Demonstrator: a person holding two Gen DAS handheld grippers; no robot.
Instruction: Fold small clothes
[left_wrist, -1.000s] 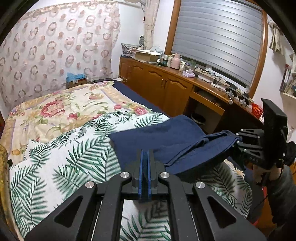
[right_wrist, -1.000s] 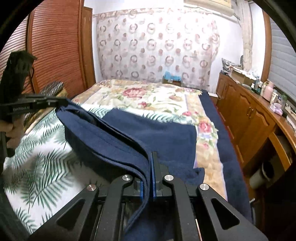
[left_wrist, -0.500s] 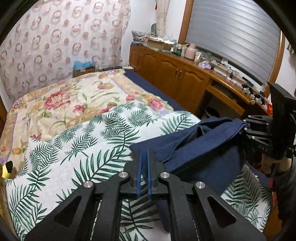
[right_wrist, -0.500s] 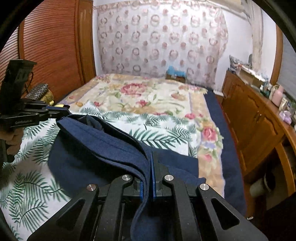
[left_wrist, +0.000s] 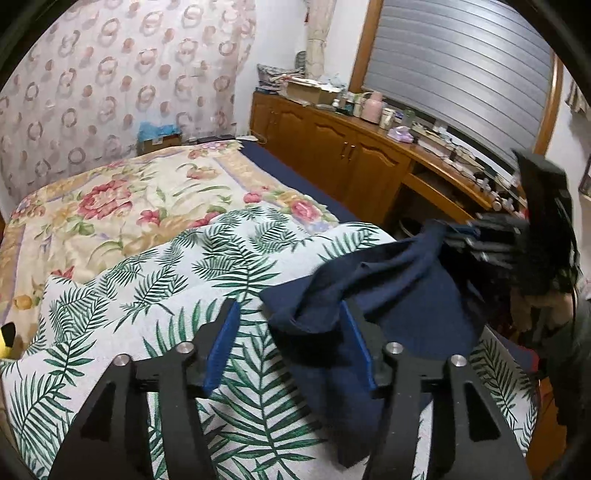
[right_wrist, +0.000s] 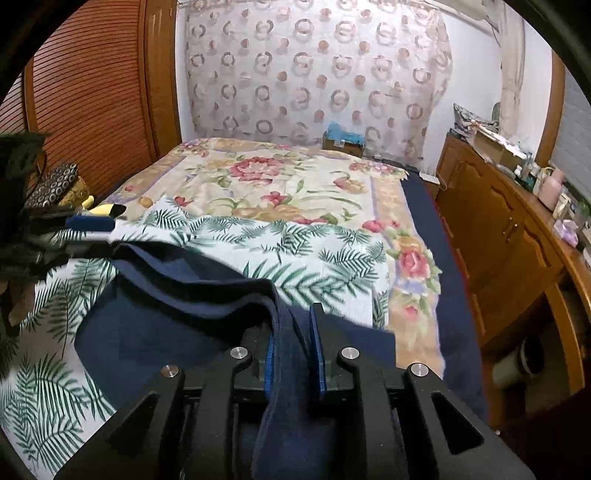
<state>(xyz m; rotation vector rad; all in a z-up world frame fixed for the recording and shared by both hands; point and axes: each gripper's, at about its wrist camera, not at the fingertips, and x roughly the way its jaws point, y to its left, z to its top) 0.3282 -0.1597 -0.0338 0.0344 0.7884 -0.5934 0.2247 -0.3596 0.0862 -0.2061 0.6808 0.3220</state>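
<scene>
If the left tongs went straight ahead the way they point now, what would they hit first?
Probably the palm-leaf patterned bedspread: the open left tongs point across it, with the dark navy blue garment brushing their right finger. Depth is unclear.

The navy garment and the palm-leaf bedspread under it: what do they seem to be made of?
The navy garment looks like a soft matte knit, perhaps cotton jersey: it drapes in limp folds and has a stitched hem. The palm-leaf bedspread looks like printed woven fabric, slightly nubby; the fibre cannot be told.

Left gripper (left_wrist: 288, 325) fingers spread wide, navy garment (left_wrist: 388, 288) against right finger, on palm-leaf bedspread (left_wrist: 147, 291)
</scene>
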